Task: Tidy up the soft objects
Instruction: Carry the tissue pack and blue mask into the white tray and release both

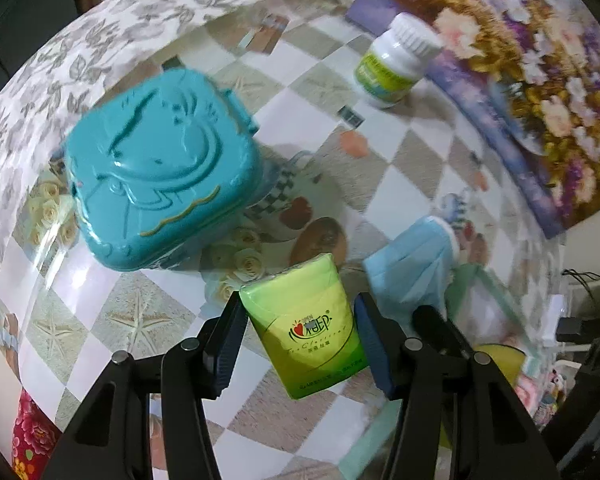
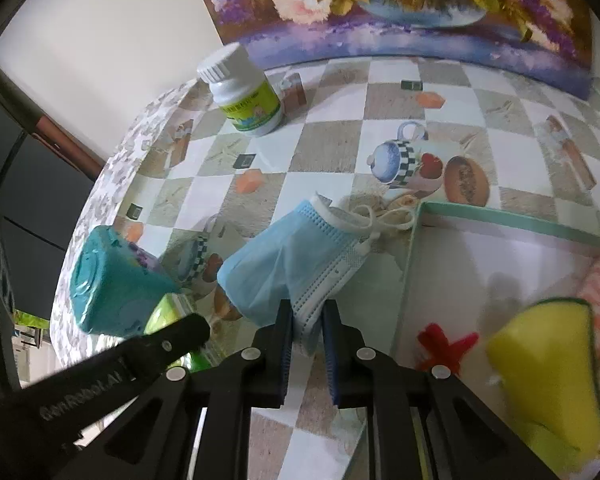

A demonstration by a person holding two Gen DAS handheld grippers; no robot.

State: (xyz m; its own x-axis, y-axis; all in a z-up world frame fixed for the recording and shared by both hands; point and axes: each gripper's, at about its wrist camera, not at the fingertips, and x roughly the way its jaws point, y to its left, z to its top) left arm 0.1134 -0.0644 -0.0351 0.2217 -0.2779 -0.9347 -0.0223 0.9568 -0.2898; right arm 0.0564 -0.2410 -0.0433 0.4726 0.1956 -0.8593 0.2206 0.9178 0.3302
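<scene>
My left gripper [image 1: 300,334] has its jaws clamped on the sides of a green tissue pack [image 1: 310,324], held above the counter [image 1: 400,184]. My right gripper [image 2: 306,344] has its jaws pinched on a blue face mask [image 2: 288,264], just beside the tray [image 2: 410,280] holding a yellow sponge [image 2: 552,364].

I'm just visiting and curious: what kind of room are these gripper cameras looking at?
Probably a home, at a dining or living-room table: a printed checkered tablecloth under a clear cover, a flower painting leaning behind it, and household bits like a pill bottle and tissue pack.
</scene>
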